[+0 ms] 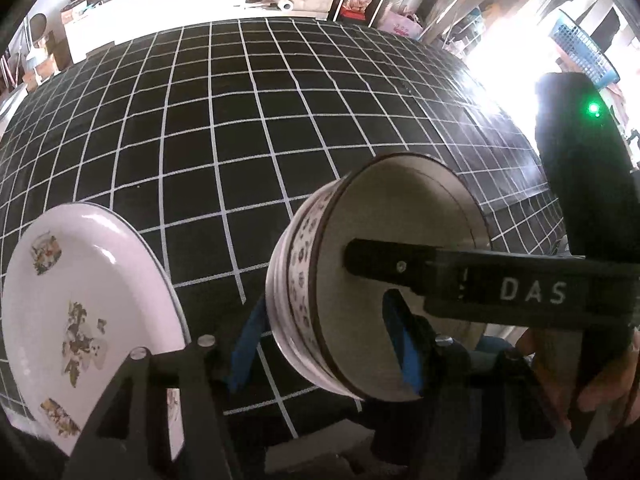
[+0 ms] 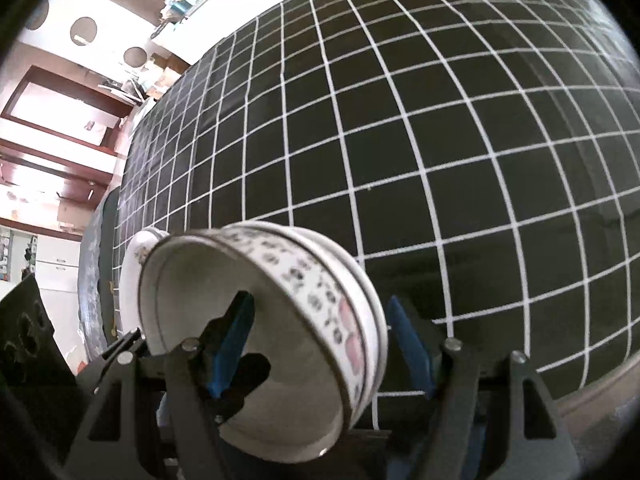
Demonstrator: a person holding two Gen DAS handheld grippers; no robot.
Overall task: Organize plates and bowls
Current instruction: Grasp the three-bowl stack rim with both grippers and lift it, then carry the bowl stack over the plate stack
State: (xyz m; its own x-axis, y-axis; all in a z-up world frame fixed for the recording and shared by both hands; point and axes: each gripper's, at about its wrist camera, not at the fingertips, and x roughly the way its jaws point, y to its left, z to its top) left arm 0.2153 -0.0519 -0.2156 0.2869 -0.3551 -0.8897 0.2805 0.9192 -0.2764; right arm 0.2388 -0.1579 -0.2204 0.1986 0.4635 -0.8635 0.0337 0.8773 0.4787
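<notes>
Bowl (image 1: 376, 280), tilted over the near grid table (image 1: 240, 120), straddled at its wall by both parted grippers (image 1: 324, 348) (image 2: 324, 348), hides their fingertips; "DAS" marks the right one; the plate (image 1: 80, 312) at left is cropped.

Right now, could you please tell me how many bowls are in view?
1: the flower-banded bowl, tipped steeply over the gridded mat, beside the floral plate. A second bowl nested under it may be hidden.
</notes>
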